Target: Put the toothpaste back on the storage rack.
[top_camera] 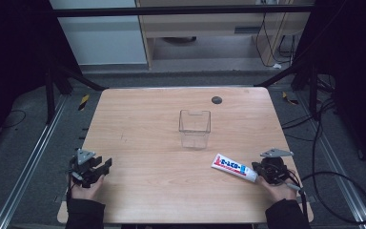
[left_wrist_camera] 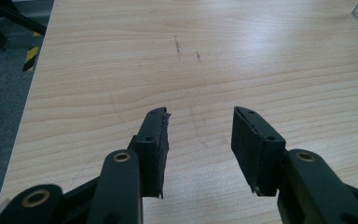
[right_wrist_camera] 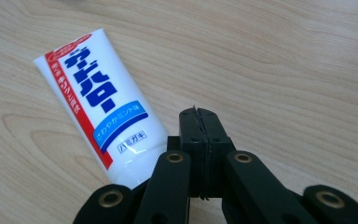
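Pressed flat together, pad against pad, the jaws of the right gripper (right_wrist_camera: 199,112) are seen with nothing between them; the toothpaste tube (right_wrist_camera: 100,109) lies just beside them on the wooden table (right_wrist_camera: 284,60), its cap end reaching under the gripper's left linkage. Whether the tube is touched by that linkage cannot be told. In the high view the tube (top_camera: 234,167) is found near the table's front right corner, lying flat and aslant, with the right gripper (top_camera: 265,171) at its cap end.

Spread apart and empty, the jaws of the left gripper (left_wrist_camera: 200,135) are held low over bare wood, well apart from the tube, at the front left of the table (top_camera: 138,191). A clear plastic container (top_camera: 195,128) stands upright and empty near the table's middle, beyond both grippers.

Several risks can be judged from this. If the clenched right jaws are pushed forward as they stand, the tube is likely to be shoved or spun aside rather than taken. If they are opened while so near, the smooth rounded body may be nudged sideways by one pad. A grasp taken near the cap end alone may let the long flat end droop or swing. Should the tube be carried to the light container, its rim could be knocked and the container tipped or slid.
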### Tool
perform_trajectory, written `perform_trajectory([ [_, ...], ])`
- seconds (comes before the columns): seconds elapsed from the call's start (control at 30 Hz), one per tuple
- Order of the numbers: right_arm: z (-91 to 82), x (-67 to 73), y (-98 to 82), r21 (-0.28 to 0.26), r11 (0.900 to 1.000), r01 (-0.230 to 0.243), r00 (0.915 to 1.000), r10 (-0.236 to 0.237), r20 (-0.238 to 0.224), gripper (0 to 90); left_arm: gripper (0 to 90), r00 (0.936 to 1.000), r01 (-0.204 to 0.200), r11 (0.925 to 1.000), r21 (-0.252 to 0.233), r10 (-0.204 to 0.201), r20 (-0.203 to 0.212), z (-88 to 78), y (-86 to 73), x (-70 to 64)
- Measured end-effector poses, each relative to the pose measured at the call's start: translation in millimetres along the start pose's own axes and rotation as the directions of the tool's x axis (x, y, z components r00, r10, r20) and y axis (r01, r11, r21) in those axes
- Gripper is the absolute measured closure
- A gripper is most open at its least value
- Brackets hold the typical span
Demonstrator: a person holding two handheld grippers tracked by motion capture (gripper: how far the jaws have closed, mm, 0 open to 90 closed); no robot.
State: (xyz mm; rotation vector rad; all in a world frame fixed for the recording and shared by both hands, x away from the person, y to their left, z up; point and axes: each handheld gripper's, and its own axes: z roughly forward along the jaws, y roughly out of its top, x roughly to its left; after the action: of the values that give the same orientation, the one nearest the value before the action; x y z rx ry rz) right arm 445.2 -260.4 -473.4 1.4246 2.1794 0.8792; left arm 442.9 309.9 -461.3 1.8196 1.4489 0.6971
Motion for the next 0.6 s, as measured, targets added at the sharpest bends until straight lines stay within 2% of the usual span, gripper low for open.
perform_trajectory([
  [0.17, -3.5, 1.8, -2.8, 0.000, 1.000, -0.010, 0.9998, 0.010, -0.017, 89.8, 55.1, 1.0000, -0.001, 1.0000, 0.000, 0.001, -0.001, -0.1, 0.0, 0.1],
  [0.6, -8.5, 12.2, -8.7, -0.001, 1.000, 0.001, 0.9987, -0.001, -0.052, 89.7, 54.8, 1.0000, -0.006, 1.0000, -0.007, 0.006, 0.003, -0.7, 0.2, -0.3],
])
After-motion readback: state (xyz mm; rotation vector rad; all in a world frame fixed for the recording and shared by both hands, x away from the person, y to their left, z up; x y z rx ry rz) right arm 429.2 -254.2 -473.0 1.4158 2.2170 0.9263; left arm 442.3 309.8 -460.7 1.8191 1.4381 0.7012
